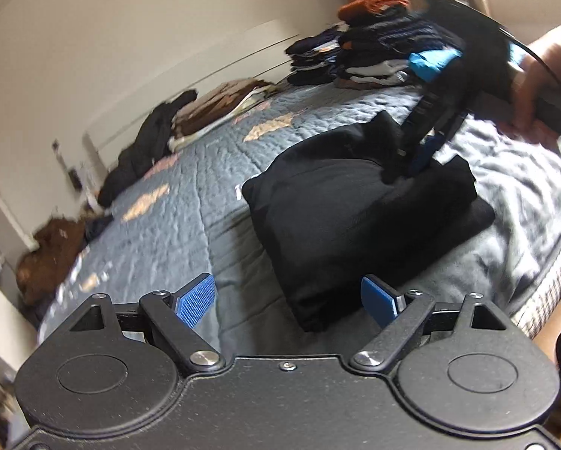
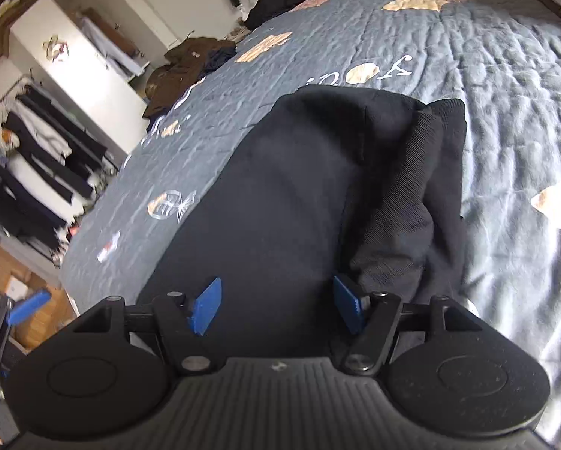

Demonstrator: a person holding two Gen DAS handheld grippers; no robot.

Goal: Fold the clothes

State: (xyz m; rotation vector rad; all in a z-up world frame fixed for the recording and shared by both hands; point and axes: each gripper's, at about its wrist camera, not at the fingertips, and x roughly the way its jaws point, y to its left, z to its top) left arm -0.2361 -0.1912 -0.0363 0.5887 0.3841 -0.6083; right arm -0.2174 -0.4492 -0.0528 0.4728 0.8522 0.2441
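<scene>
A folded black garment [image 1: 359, 217] lies on the grey quilted bed [image 1: 190, 195]. My left gripper [image 1: 287, 300] is open just in front of the garment's near corner, with nothing between its blue pads [image 1: 196, 298]. In the left wrist view the right gripper [image 1: 419, 150] reaches down over the garment's far side, held by a hand [image 1: 535, 86]. In the right wrist view my right gripper [image 2: 278, 305] hovers over the same black garment [image 2: 317, 195]; its blue pads [image 2: 207, 305] stand apart and grip nothing. A ribbed flap [image 2: 404, 206] of the garment lies to the right.
Stacks of folded clothes [image 1: 374, 45] sit at the far end of the bed, with a brown and white pile [image 1: 220, 105] and a black heap [image 1: 145, 150] along the wall side. A brown garment [image 2: 183, 71] hangs at the bed edge. A clothes rack [image 2: 36, 157] stands at left.
</scene>
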